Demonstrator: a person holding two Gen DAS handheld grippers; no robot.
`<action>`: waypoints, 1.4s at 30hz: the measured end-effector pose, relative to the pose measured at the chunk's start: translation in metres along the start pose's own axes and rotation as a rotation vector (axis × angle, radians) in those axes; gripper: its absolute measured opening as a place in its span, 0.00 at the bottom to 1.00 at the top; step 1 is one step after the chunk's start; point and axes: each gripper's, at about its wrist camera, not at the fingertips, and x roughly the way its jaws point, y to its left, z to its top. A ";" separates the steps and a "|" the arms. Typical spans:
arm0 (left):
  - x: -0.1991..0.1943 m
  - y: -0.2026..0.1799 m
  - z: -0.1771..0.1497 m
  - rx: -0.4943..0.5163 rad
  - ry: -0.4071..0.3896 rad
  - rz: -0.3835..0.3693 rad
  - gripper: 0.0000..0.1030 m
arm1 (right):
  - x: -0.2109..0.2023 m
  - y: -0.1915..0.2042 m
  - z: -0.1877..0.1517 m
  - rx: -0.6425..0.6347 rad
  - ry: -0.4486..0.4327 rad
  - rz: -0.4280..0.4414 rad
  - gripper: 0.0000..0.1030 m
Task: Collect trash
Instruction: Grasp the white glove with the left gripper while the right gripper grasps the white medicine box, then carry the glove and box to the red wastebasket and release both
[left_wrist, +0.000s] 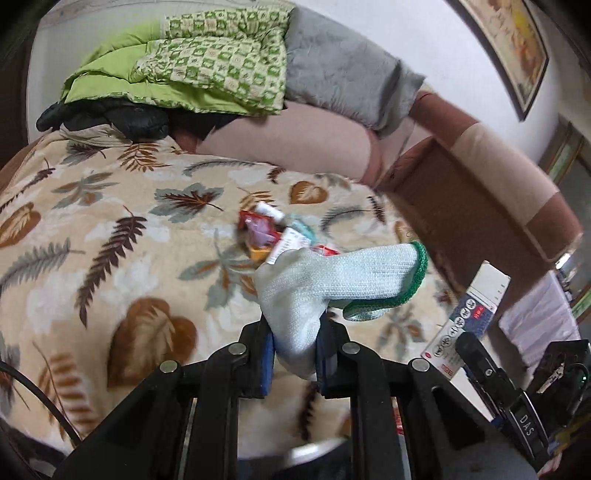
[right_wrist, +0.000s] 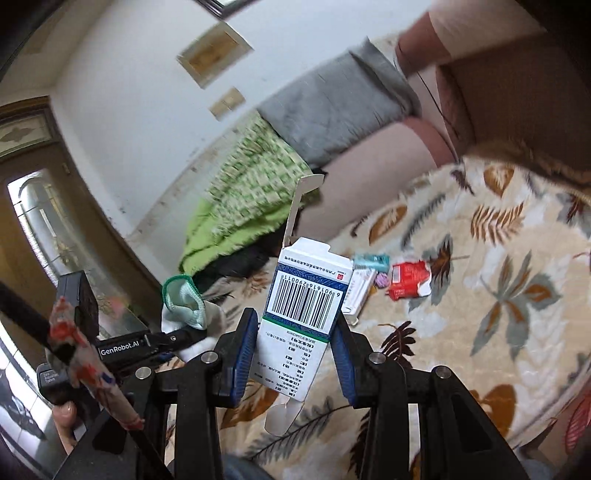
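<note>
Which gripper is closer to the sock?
Left. The left gripper is shut on the sock. The right gripper holds a box off to the side.

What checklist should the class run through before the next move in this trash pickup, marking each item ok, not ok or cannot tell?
1. Left gripper holds the pale sock: ok.
2. Right gripper holds the white box with the barcode: ok.
3. Box closed: not ok, its top flap stands open.
4. Trash left on the leaf blanket: not ok, red wrapper and other bits remain.
5. Bin in reach: cannot tell, none in view.
</note>
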 end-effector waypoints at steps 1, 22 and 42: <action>-0.007 -0.004 -0.005 -0.002 -0.004 -0.009 0.16 | -0.013 0.003 -0.001 -0.006 -0.011 0.009 0.41; -0.049 -0.137 -0.085 0.225 0.057 -0.166 0.16 | -0.162 -0.026 -0.020 -0.023 -0.131 -0.160 0.41; 0.020 -0.278 -0.141 0.448 0.233 -0.329 0.16 | -0.276 -0.143 -0.032 0.195 -0.238 -0.474 0.41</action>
